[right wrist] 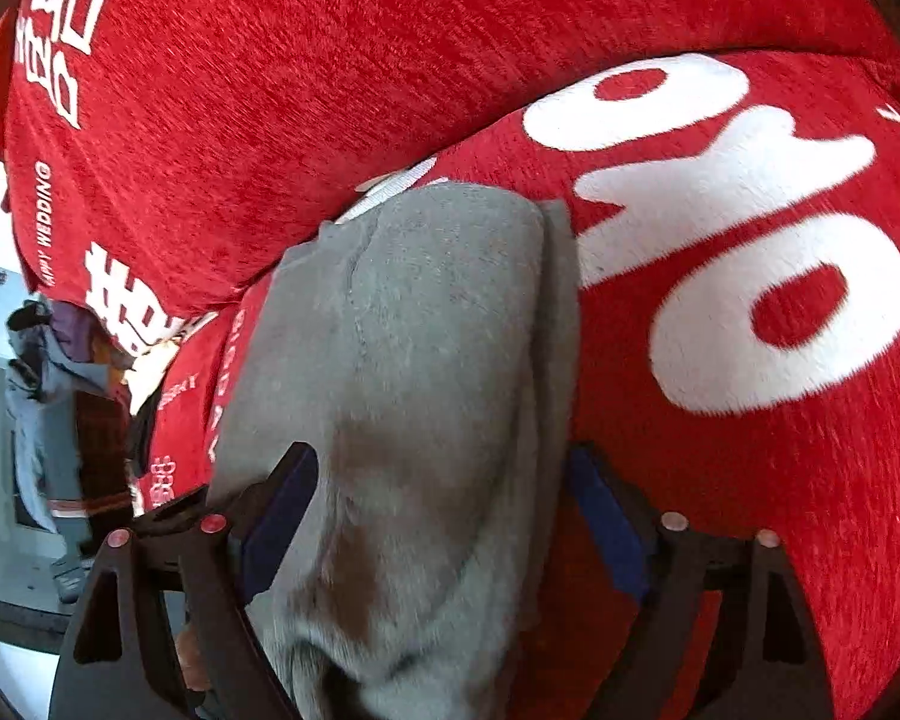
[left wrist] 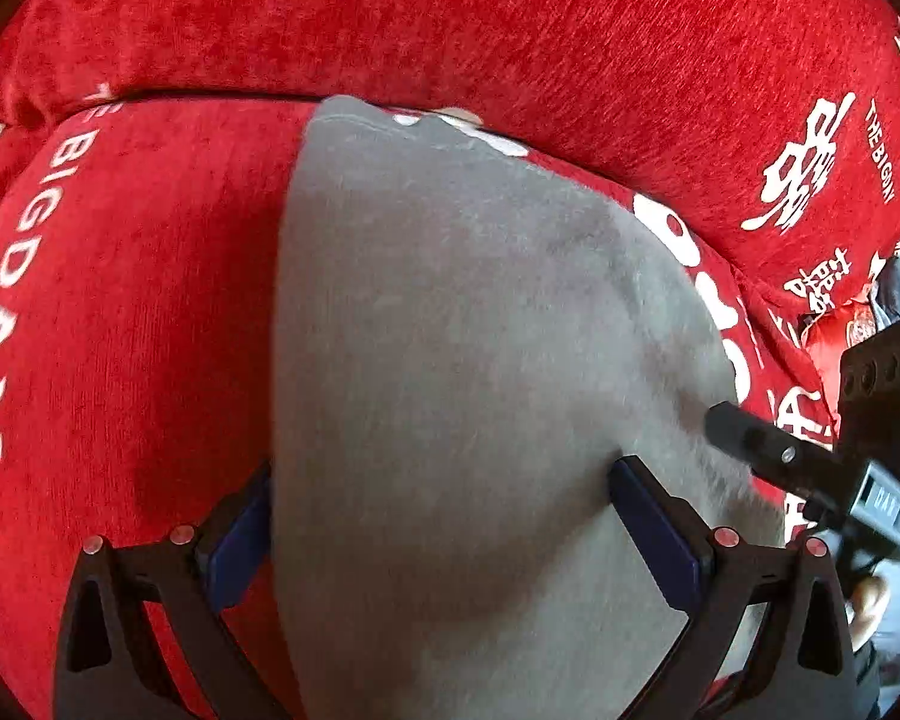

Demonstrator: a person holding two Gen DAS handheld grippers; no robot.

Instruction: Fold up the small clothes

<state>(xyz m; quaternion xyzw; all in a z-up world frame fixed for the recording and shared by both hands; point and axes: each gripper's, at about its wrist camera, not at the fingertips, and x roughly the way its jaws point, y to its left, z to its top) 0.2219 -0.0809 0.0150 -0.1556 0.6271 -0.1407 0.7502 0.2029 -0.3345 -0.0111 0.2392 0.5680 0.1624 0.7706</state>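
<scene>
A small grey garment [left wrist: 450, 360] lies on a red sofa seat, folded into a long strip. My left gripper [left wrist: 444, 516] is open, its two fingers standing either side of the garment's near end, which drapes between them. The garment also shows in the right wrist view [right wrist: 426, 372], with layered edges on its right side. My right gripper [right wrist: 444, 492] is open and straddles the garment's near end, left finger [right wrist: 282, 498] on top of the cloth. The right gripper's black finger [left wrist: 750, 438] also shows at the garment's right edge in the left wrist view.
The red sofa cover [left wrist: 150, 300] has white lettering. The backrest [left wrist: 510, 30] rises behind the garment. Clothes hang over something beside the sofa [right wrist: 60, 372]. A pale floor [right wrist: 6, 570] lies off the sofa's edge.
</scene>
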